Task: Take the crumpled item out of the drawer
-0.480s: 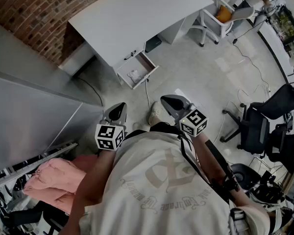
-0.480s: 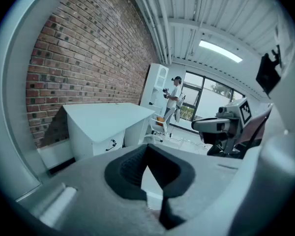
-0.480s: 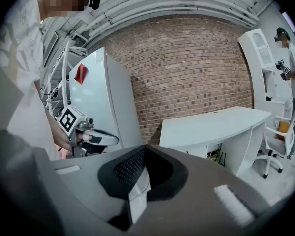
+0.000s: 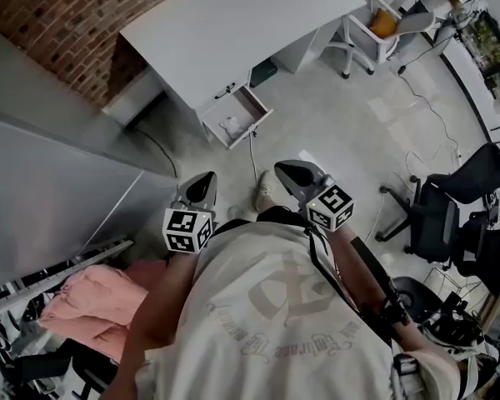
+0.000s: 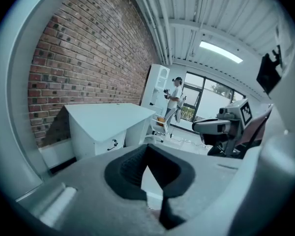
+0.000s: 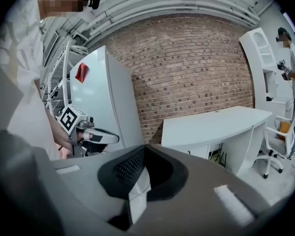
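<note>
The white desk [image 4: 225, 32] stands far ahead of me on the floor. Its small drawer [image 4: 252, 107] is pulled open, and a white crumpled item [image 4: 231, 125] lies inside. I hold both grippers close to my chest, well short of the drawer. In the head view the left gripper [image 4: 202, 187] and the right gripper [image 4: 288, 173] both point toward the desk. The left gripper [image 5: 147, 146] is shut with nothing between its jaws, and so is the right gripper [image 6: 145, 146]. Each gripper view shows the other gripper: the right gripper [image 5: 206, 127], the left gripper [image 6: 98, 137].
A brick wall [image 4: 58, 32] runs behind the desk, and a tall grey cabinet [image 4: 50, 190] is at my left. Pink cloth [image 4: 87, 307] lies on a rack at lower left. Black office chairs [image 4: 437, 215] stand at right, a white chair [image 4: 375, 27] beside the desk. A person [image 5: 174, 95] stands far off.
The desk and drawer sit slightly lower and to the right in the head view. Both grippers keep the same pose and stay shut.
</note>
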Demonstrator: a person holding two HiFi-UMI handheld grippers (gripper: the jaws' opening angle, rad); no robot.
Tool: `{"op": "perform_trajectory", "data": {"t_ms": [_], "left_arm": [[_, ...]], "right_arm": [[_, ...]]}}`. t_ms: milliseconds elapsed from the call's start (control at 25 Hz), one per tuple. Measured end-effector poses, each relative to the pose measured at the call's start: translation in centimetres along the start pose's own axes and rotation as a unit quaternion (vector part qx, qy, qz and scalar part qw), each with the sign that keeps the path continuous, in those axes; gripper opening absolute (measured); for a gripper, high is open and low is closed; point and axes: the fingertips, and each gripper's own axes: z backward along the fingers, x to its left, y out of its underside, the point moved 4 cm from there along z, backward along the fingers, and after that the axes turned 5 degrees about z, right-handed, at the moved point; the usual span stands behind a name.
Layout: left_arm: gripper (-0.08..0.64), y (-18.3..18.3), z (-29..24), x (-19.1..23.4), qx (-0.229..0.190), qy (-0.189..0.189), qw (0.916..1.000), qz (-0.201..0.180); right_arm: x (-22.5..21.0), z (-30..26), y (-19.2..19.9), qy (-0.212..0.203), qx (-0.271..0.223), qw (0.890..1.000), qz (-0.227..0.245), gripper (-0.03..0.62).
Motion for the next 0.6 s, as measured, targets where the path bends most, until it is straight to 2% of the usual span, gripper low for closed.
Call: {"op": "perform_trajectory", "data": {"t_ms": [200,600], "left_arm": [[0.003,0.06,0.35,0.44,0.001,-0.006,1.0,0.003],[0.003,-0.34,0.05,0.13,0.004,0.0,1.0,-0.004]], "right_arm": [[0.34,-0.62,-0.51,-0.006,-0.005,1.0,0.011,0.008],[-0.39,-0.36,-0.23,0.008,-0.001,1.0,0.002,0.008]]}}
